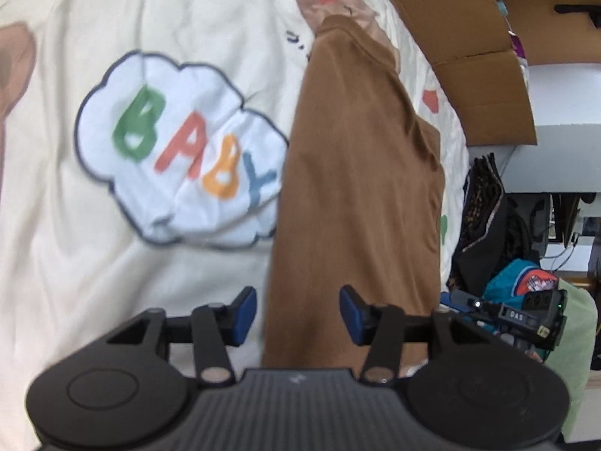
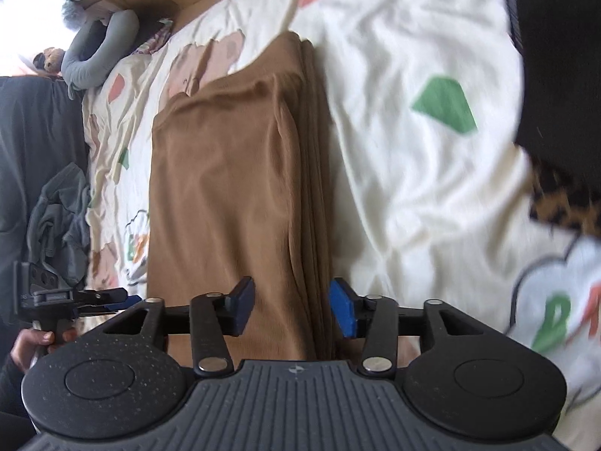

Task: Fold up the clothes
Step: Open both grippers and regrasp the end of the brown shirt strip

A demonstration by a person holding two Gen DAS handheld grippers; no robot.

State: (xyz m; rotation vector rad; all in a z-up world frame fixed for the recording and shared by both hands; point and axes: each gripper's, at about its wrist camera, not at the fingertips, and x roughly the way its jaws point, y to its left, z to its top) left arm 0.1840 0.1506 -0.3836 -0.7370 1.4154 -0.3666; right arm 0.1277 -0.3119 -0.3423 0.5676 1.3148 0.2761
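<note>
Nearest, the left tool [image 1: 298, 314] and right tool [image 2: 291, 308] both stand spread, pinching nothing, each over the near end of the brown knit garment folded into a long strip [image 1: 357, 188]. It lies on the cream printed bedsheet [image 1: 131, 18], long axis running away from both cameras. A lengthwise fold looks just released; next likely calls for regripping 1 end and folding it crosswise.

A bed is covered by a cream quilt [image 1: 150, 18] printed with a white cloud [image 1: 180, 150] lettered BABY and coloured patches, spread ahead of the fingers. Flattened cardboard [image 1: 469, 56] is seen along its far edge, and a grey pillow [image 2: 97, 56] lies at the upper left, where bright light falls.
</note>
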